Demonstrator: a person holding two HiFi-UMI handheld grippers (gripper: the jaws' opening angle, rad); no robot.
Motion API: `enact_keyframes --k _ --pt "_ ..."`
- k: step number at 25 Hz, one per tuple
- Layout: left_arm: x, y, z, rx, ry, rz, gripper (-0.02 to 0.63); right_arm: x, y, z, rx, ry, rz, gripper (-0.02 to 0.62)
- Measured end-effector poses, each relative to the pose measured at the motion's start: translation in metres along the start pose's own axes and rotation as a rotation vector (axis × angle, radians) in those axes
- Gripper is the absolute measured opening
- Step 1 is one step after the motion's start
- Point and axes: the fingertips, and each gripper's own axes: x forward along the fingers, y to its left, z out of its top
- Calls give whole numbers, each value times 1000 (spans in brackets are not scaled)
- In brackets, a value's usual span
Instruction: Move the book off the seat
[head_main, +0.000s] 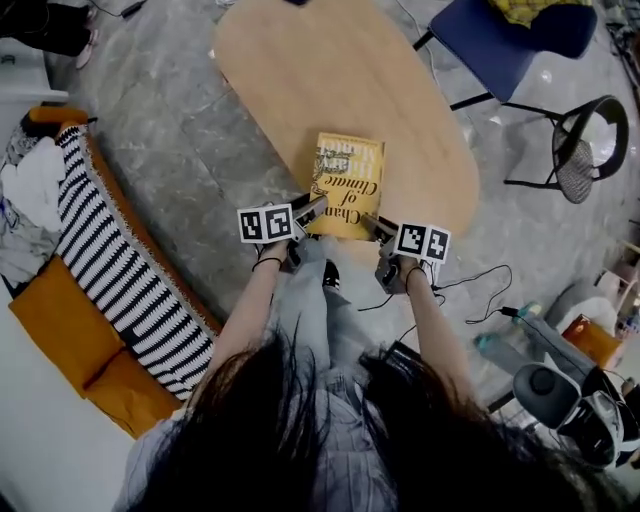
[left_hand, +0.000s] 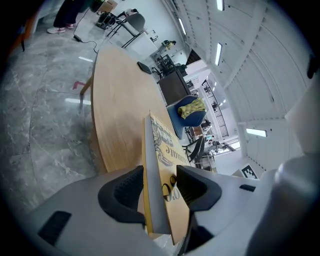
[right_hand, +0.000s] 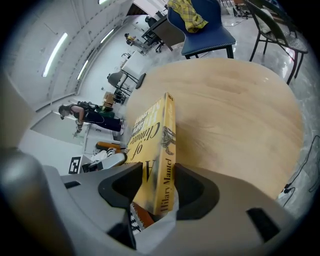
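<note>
A yellow hardback book lies flat over the near end of the oval wooden table. I hold it by its two near corners. My left gripper is shut on the left corner, and my right gripper is shut on the right corner by the spine. In the left gripper view the book stands on edge between the pads of the left gripper, with the table beyond. In the right gripper view the right gripper clamps the book's spine edge. Whether the book touches the table I cannot tell.
A sofa with a black-and-white striped throw and orange cushions runs along the left. A blue chair and a black wire chair stand past the table at the right. Cables and bags lie on the floor at lower right.
</note>
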Motion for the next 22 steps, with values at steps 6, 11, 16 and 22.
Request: enact_keyframes --k 6,11,16,22 --pt "18 18 4 -51 -13 3 206 15 -14 11 48 -10 -20 210" --pt "29 27 11 -60 -25 4 206 26 -21 20 57 -17 -40 210" --pt "37 30 15 -29 -17 0 207 32 -29 26 48 -16 -62 210" --pt "48 32 12 71 64 49 210 27 -52 40 10 -43 -196 210"
